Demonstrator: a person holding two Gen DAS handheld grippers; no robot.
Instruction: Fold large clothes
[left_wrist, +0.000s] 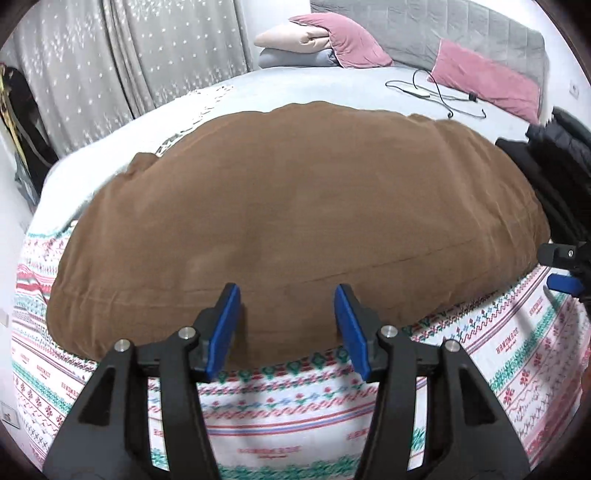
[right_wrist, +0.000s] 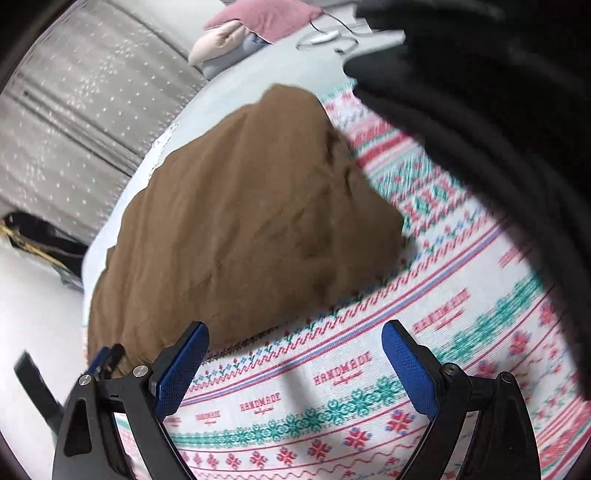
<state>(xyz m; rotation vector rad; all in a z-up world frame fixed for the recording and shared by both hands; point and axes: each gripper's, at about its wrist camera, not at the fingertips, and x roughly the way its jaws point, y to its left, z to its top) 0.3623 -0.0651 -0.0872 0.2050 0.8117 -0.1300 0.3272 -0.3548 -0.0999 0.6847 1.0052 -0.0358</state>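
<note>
A large brown garment (left_wrist: 295, 203) lies folded flat on a white blanket with red and green patterns (left_wrist: 295, 406). My left gripper (left_wrist: 286, 291) hangs over the garment's near edge, open, with nothing pinched between its blue pads. In the right wrist view the same brown garment (right_wrist: 243, 221) lies ahead and to the left. My right gripper (right_wrist: 297, 328) stands wide open over the patterned blanket (right_wrist: 369, 406), just off the garment's corner and holding nothing. The right gripper (left_wrist: 561, 269) also shows at the right edge of the left wrist view. The left gripper (right_wrist: 103, 358) peeks in at the lower left here.
A black padded jacket (left_wrist: 561, 155) lies at the garment's right end and looms dark in the right wrist view (right_wrist: 480, 74). Pink pillows (left_wrist: 484, 77), stacked cushions (left_wrist: 295, 44) and a black cable (left_wrist: 436, 92) lie at the bed's far end. Grey curtains (left_wrist: 129, 55) hang at the left.
</note>
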